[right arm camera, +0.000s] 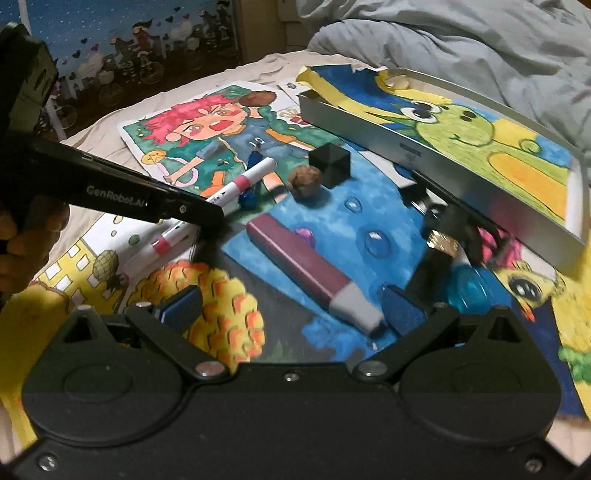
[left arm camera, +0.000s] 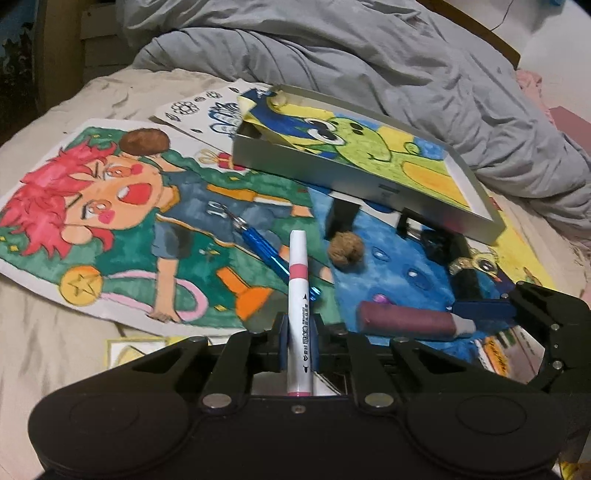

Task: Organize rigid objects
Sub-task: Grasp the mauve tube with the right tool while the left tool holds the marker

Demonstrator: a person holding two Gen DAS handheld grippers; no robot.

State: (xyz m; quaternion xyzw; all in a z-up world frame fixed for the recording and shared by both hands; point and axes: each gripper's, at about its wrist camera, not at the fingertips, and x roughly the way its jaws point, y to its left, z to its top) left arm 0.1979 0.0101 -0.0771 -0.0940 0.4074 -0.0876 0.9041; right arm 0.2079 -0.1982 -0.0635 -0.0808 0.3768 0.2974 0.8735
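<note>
Bed strewn with drawings; left gripper (left arm camera: 297, 332) clamped on marker (left arm camera: 298, 295) for binning in far tin tray (left arm camera: 325, 173); right gripper (right arm camera: 291, 306) spread astride maroon tube (right arm camera: 306, 269).

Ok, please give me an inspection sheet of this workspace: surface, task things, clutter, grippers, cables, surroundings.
Surface: bed sheet covered with coloured drawings.
Job's things: white-and-pink marker; maroon bar with grey end; blue pen; black cube; brown ball; silver tray, tilted, a frog drawing inside.
Clutter: dark small items under the tray edge, unclear.
Grippers: left gripper shut on the marker; right gripper open, around the bar's grey end, not pressing.
Cables: thin dark cord at top right, unclear.
Surroundings: grey duvet; picture wall.
</note>
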